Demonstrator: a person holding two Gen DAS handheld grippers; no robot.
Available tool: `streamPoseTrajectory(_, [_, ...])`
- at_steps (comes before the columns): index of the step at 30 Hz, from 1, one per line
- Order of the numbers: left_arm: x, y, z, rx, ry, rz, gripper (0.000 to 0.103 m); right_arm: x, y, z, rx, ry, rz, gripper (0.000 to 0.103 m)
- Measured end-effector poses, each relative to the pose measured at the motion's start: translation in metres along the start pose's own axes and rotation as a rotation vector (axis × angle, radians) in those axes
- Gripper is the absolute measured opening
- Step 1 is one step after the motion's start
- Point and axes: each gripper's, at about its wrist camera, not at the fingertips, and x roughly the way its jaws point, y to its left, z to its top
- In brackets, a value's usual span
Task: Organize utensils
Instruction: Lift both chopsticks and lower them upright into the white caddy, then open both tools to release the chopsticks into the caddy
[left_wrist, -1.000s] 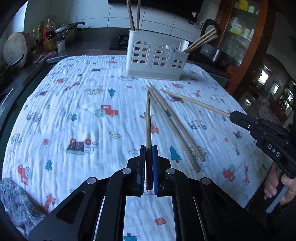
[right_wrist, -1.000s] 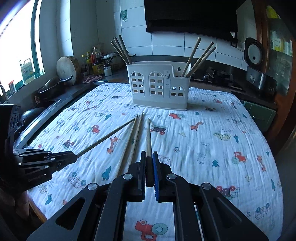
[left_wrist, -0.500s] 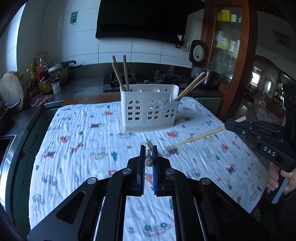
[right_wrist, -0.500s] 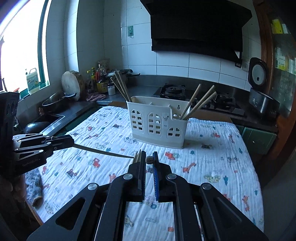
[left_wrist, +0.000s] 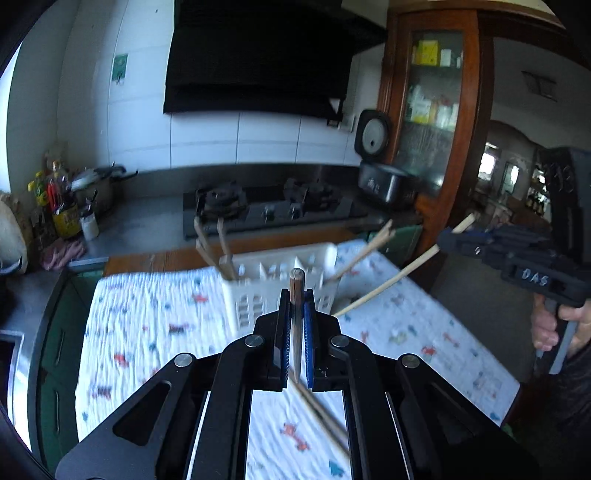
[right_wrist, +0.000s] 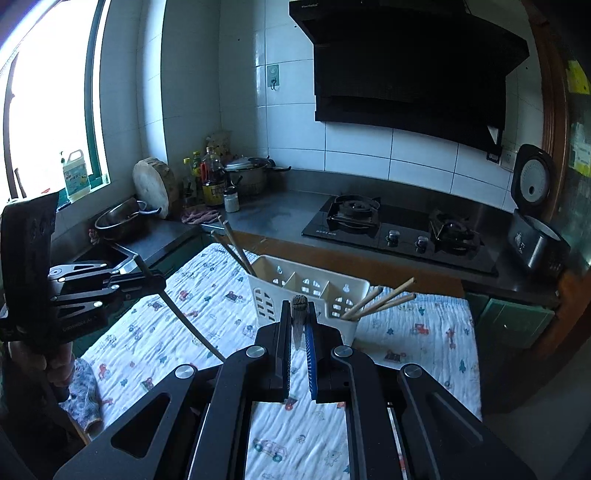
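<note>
My left gripper is shut on a wooden chopstick that stands nearly upright, its blunt end above the fingertips. My right gripper is shut on another chopstick, also tipped up. Each gripper shows in the other's view, the right one with its chopstick slanting down, the left one with its chopstick slanting down. Both hang above the table in front of the white utensil holder, which holds chopsticks in its left and right compartments. Two loose chopsticks lie on the cloth below.
A printed white cloth covers the table. Behind it run the counter with a gas hob, a rice cooker, bottles and a pot, and a sink with a pan at the left. A grey rag lies at the table's left edge.
Both grippers have lifted their chopsticks off the cloth and tilted them up toward vertical. The views have swung from the table up toward the holder and back wall.
</note>
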Motion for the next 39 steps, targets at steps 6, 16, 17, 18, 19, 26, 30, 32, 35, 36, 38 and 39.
streamPoseTrajectory(6, [-0.005,-0.004,0.060,0.029,-0.107,0.023,0.005,-0.003,-0.017,0.035,0.005,-0.019,-0.027,0.007])
streamPoseTrajectory(16, [0.045,0.016,0.100,-0.016,-0.114,0.121,0.005,0.041,-0.038,0.060,0.022,0.015,-0.092,0.007])
streamPoseTrajectory(17, [0.052,0.020,0.101,-0.023,-0.101,0.121,0.005,0.049,-0.041,0.059,0.028,0.026,-0.087,0.007])
streamPoseTrajectory(18, [0.059,0.024,0.101,-0.033,-0.082,0.113,0.005,0.056,-0.043,0.058,0.034,0.040,-0.084,0.007])
streamPoseTrajectory(19, [0.067,0.028,0.099,-0.041,-0.064,0.122,0.005,0.061,-0.044,0.056,0.031,0.049,-0.080,0.007])
streamPoseTrajectory(26, [0.103,0.047,0.081,-0.073,0.010,0.112,0.005,0.097,-0.050,0.043,0.051,0.114,-0.052,0.007])
streamPoseTrajectory(30, [0.117,0.051,0.069,-0.076,0.051,0.107,0.006,0.113,-0.054,0.034,0.065,0.140,-0.051,0.007])
streamPoseTrajectory(32, [0.121,0.054,0.064,-0.085,0.064,0.111,0.006,0.119,-0.055,0.032,0.074,0.144,-0.049,0.007])
streamPoseTrajectory(35, [0.126,0.057,0.059,-0.097,0.080,0.119,0.007,0.122,-0.057,0.029,0.083,0.141,-0.056,0.009])
streamPoseTrajectory(36, [0.126,0.056,0.059,-0.089,0.080,0.120,0.007,0.121,-0.058,0.028,0.088,0.136,-0.056,0.009])
streamPoseTrajectory(38, [0.124,0.055,0.059,-0.082,0.075,0.126,0.008,0.116,-0.059,0.028,0.090,0.125,-0.056,0.010])
streamPoseTrajectory(39, [0.121,0.054,0.059,-0.085,0.069,0.122,0.009,0.112,-0.060,0.027,0.091,0.115,-0.058,0.011])
